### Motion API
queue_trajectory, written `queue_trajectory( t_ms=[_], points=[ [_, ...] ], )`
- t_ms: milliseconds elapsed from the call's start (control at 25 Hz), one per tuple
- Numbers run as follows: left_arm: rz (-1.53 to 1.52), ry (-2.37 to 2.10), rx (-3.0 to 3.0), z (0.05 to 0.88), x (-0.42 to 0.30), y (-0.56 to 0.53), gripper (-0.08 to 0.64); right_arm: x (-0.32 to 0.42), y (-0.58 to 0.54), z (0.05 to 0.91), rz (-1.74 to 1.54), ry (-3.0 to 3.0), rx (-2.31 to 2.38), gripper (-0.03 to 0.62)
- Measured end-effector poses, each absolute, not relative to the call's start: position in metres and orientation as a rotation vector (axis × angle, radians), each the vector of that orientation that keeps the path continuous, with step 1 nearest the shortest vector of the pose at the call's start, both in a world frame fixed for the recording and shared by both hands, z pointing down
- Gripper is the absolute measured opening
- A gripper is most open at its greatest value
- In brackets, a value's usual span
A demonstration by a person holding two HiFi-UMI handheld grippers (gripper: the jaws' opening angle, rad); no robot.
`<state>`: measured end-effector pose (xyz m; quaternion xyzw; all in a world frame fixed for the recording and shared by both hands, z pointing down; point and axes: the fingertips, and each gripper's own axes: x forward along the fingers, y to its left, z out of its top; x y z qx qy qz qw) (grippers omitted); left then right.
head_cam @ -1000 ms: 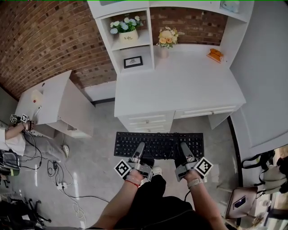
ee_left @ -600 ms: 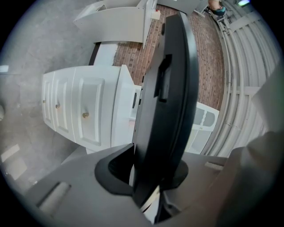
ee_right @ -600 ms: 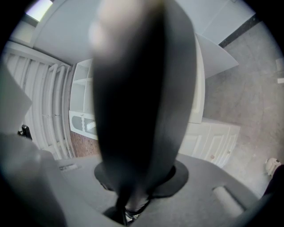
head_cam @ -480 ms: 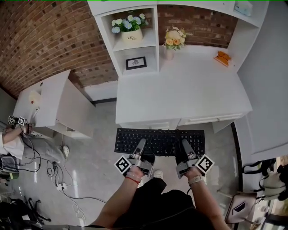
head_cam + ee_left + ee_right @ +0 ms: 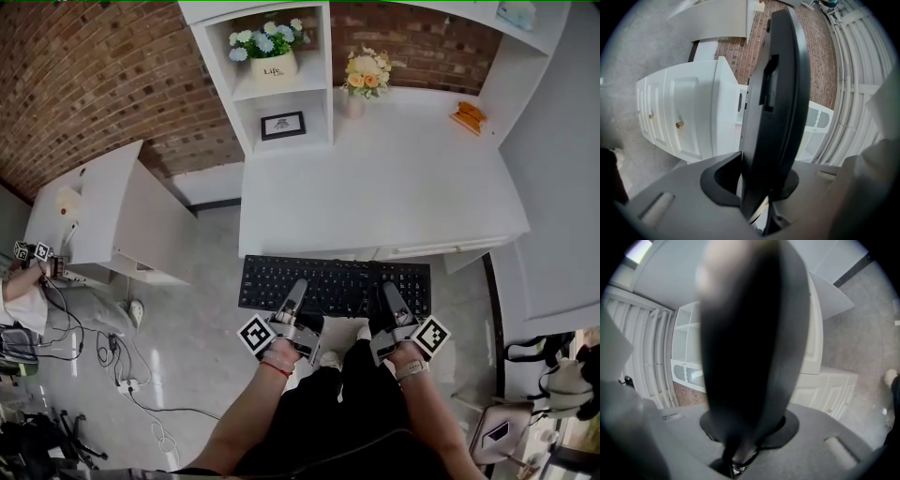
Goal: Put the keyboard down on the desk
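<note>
The keyboard [image 5: 334, 286] hangs in the air just before the desk's [image 5: 375, 187] front edge, level, keys up, not yet over the top. As I judge it, its far edge could knock the desk front if it goes forward without enough lift, and 1 side sinking faster than the other could twist it loose, since both holds are on the near rim only. The left gripper [image 5: 293, 298] pinches that rim left of the middle, the right gripper [image 5: 394, 300] right of it; both pairs of jaws stand narrowly apart, clamped on the thin board running edge-on between them
</note>
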<state>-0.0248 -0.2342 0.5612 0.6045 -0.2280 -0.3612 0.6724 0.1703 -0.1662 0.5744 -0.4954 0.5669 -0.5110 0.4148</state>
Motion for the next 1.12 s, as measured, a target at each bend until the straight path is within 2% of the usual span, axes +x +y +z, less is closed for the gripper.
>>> queue_trajectory(
  t_ms=[1120],
  points=[
    [-0.743,-0.589,1.289,0.583,0.056,-0.369,0.076,0.254,-0.318,0.600,-1.433,1.380,-1.234,0.081]
  ],
)
